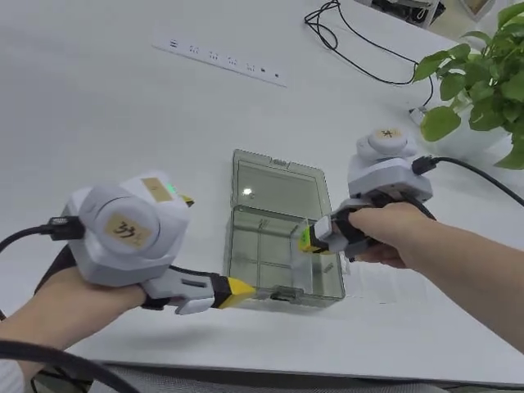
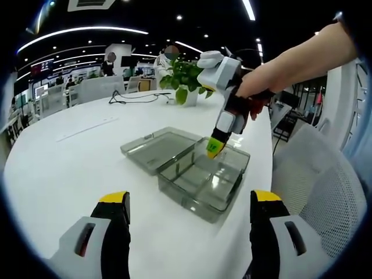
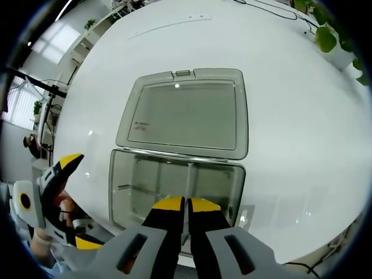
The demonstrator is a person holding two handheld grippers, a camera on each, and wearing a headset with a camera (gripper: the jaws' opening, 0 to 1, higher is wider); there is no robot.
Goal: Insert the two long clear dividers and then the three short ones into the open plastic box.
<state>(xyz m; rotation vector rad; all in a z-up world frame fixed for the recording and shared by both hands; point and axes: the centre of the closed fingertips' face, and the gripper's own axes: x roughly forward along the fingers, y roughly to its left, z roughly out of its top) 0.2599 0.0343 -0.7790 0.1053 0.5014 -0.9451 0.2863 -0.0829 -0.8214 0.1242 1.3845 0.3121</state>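
Open plastic box on a white counter, clear dividers already crossing it. Right tool, jaws almost together, dips at its near right corner; I cannot tell if it grips anything. Left tool gapes by the front. Probably seating a short divider; next needs a straight downward push.

My left hand wraps the handle of my left gripper, low and close to my body, with my left forearm coming in from the lower-left corner of the head view. This gripper lies nearly level and points to my right. In the left gripper view its 2 yellow-tipped jaws stand wide apart.

My right arm reaches in bare from the right. My right hand grips my right gripper, which is tilted with its tip down and toward my left. In the right gripper view its 2 jaws are drawn together, leaving just a thin slit. The 2 gripper tips are near each other, not touching.
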